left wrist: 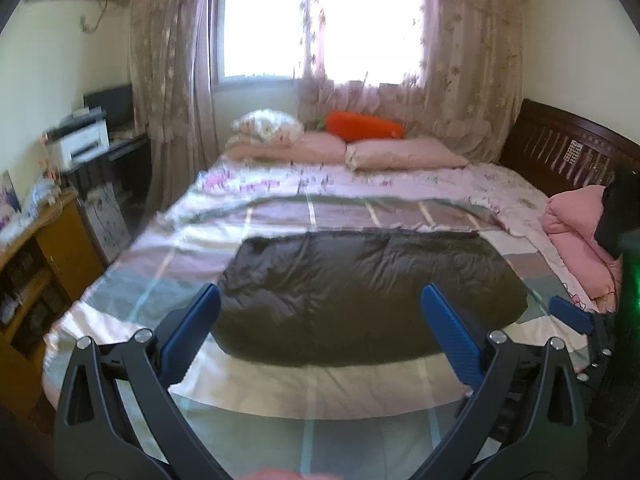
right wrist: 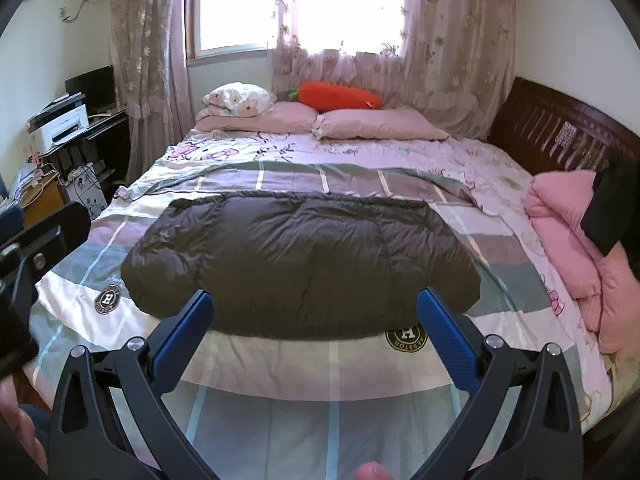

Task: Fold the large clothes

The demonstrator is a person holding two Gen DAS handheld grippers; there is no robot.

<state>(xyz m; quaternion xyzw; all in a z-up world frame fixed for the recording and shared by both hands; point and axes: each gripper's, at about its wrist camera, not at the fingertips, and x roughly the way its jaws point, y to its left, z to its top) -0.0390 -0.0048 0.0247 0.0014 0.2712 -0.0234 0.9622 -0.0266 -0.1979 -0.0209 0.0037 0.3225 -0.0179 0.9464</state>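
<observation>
Left wrist view showed me the bed [left wrist: 120, 280] filling the room under the window [left wrist: 320, 20], and I took the bed as my landmark. A checked sheet [left wrist: 280, 376] covered its near half, with a pink patterned quilt [left wrist: 400, 184] beyond it toward the curtains [left wrist: 168, 60]. The dark puffer jacket [left wrist: 360, 292] lay flat across the middle of the bed, on the checked sheet, already a compact padded block. At the far end of the bed I saw two pink pillows [left wrist: 404, 154], a floral pillow [left wrist: 268, 124] and an orange carrot cushion [left wrist: 364, 124]. A folded pink blanket [left wrist: 576, 240] sat on the bed's right edge, against the dark wooden headboard [left wrist: 560, 148]. Left of the bed stood a dark tabletop [left wrist: 124, 144] carrying a white printer [left wrist: 80, 144].

My left hand-held gripper [left wrist: 320, 304] hung above the bed's near edge with its blue fingers [left wrist: 196, 320] spread wide, holding nothing; the jacket showed between them. My right hand-held gripper [right wrist: 314, 308] was likewise wide apart and empty, over the near edge of the bed, the jacket [right wrist: 300, 264] just ahead of its fingers [right wrist: 444, 332]. Round logo prints [right wrist: 404, 336] marked the sheet beside the jacket.
</observation>
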